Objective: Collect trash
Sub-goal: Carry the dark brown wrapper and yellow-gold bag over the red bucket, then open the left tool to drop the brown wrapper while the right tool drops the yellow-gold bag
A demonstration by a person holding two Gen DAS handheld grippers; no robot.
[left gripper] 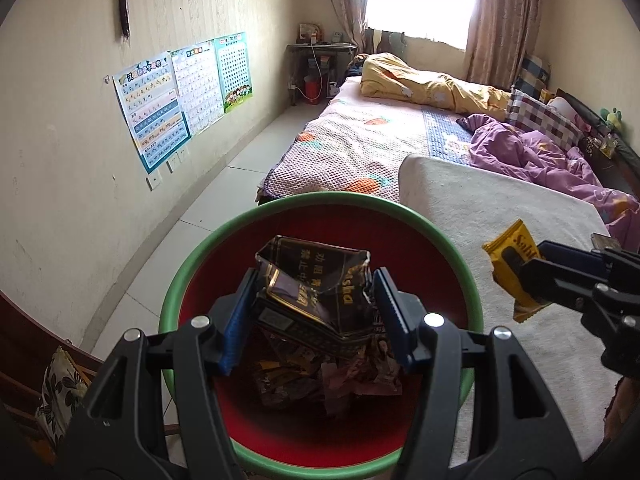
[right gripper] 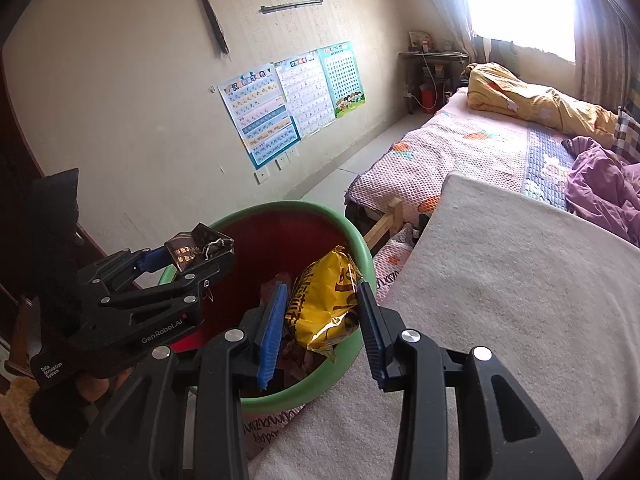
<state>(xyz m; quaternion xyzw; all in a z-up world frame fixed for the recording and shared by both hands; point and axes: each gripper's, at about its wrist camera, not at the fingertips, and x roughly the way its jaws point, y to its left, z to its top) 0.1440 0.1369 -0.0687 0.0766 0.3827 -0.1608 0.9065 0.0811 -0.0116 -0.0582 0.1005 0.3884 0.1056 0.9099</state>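
Observation:
A round bin (left gripper: 192, 264) with a green rim and red inside stands on the floor beside the bed; it also shows in the right wrist view (right gripper: 352, 240). Crumpled wrappers lie at its bottom. My left gripper (left gripper: 316, 300) is shut on a crushed black and gold carton (left gripper: 316, 280) and holds it over the bin's mouth; it also shows in the right wrist view (right gripper: 200, 254). My right gripper (right gripper: 324, 304) is shut on a yellow snack wrapper (right gripper: 324, 300) at the bin's right rim. The wrapper also shows in the left wrist view (left gripper: 510, 264).
A white blanket (right gripper: 500, 280) covers the bed corner right of the bin. Further back lie a pink patterned bedspread (left gripper: 360, 140), a yellow quilt and a purple quilt. Posters hang on the left wall (left gripper: 160, 108). A small desk stands by the window.

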